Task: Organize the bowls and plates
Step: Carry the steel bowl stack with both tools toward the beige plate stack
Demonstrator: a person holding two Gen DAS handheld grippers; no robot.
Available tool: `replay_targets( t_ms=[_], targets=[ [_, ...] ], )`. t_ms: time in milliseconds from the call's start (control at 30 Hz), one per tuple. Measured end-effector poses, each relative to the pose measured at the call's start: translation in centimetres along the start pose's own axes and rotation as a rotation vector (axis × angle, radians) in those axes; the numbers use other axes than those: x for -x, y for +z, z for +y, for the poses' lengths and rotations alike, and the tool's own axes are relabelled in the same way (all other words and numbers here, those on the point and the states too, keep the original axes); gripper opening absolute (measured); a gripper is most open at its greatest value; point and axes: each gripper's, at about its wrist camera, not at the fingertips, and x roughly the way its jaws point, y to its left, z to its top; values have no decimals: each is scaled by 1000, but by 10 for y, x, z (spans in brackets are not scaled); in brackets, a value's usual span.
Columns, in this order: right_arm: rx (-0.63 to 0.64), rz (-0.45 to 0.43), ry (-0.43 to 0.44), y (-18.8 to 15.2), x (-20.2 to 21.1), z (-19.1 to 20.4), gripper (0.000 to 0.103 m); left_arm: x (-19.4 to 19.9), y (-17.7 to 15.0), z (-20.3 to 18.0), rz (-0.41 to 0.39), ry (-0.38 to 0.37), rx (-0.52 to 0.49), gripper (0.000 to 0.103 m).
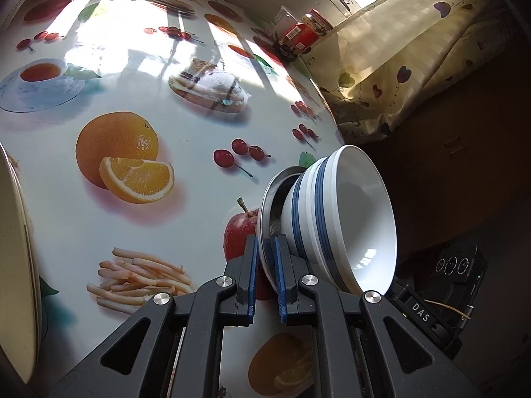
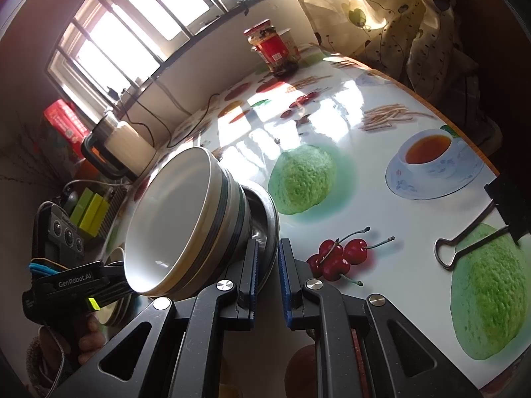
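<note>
Both my grippers, left (image 1: 265, 258) and right (image 2: 267, 265), are pinching opposite rim edges of the metal plate (image 1: 265, 205), which is carrying stacked blue-striped bowls (image 1: 345, 212) tilted above the fruit-print table (image 1: 99, 225), jar (image 2: 275, 49) at twelve o'clock.

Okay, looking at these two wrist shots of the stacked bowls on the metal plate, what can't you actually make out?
- Left wrist view: the far rim of the metal plate is hidden behind the striped bowls.
- Right wrist view: how many bowls are nested is unclear; only the outer stripes show.
- Left wrist view: a pale dish is cut off by the left edge.
- Both views: the red jar label is too small to read.
</note>
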Motion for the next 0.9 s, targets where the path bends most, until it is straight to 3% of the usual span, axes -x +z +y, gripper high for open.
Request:
replay_targets(
  t_ms=[900],
  targets=[
    [-27,-5,59,-4,-2,-4,12,1,-2,0,-10,-7,-6,8]
  ],
)
